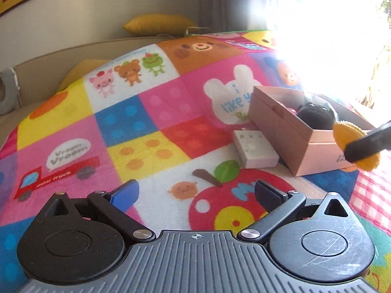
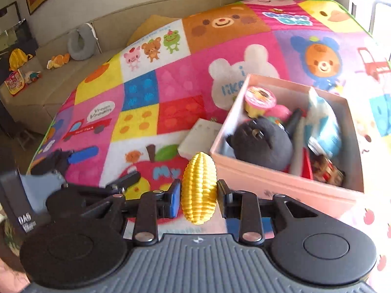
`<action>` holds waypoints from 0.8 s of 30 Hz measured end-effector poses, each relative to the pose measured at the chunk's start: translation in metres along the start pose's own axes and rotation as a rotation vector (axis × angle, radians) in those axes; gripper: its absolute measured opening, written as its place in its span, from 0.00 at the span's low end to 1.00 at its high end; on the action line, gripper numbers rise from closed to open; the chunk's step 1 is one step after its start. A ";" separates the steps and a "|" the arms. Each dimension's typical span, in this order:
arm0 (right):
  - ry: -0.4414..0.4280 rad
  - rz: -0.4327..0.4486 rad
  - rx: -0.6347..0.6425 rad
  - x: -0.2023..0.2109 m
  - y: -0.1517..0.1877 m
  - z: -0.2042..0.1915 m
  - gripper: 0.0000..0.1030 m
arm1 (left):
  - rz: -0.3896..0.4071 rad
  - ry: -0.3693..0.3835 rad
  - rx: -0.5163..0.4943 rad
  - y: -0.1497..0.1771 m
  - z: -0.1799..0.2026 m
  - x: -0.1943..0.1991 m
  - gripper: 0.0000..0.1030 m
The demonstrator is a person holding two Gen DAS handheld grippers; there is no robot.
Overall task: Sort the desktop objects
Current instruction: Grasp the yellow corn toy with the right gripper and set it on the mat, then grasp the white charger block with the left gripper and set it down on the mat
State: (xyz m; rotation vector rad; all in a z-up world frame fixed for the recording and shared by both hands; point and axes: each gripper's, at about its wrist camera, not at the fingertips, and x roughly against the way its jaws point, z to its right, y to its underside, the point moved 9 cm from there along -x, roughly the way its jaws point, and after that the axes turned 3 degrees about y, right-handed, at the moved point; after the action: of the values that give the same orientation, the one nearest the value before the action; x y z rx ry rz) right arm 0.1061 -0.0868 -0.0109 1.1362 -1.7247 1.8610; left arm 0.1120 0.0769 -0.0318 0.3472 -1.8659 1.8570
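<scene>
Patchwork cartoon quilt, soft and bright, covers the surface beneath a pink cardboard box. Just beside its near wall, the right hand-held gripper pinches a ribbed yellow corn toy; the left hand-held gripper hangs spread over bare quilt.

Readable text, all placed from the pink box. On the play mat: "Vroom Vroom" in a white bubble far left of the box, "mini truck" on the red truck just under it. "i like y..." on the white bunny behind the box, cut off by it. "My" on the red apple in front-left. "DAS" on the left gripper body, small line beneath probably unreadable.
</scene>
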 end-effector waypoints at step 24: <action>0.071 0.213 -0.342 0.001 0.097 0.107 0.68 | -0.111 0.051 -0.297 -0.031 0.063 -0.094 0.74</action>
State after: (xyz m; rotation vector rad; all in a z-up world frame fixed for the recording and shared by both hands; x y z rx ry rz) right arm 0.0681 -0.2069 -0.0816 0.7712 -2.0890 1.6086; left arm 0.1977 -0.0011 -0.0500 0.2909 -2.0081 1.4757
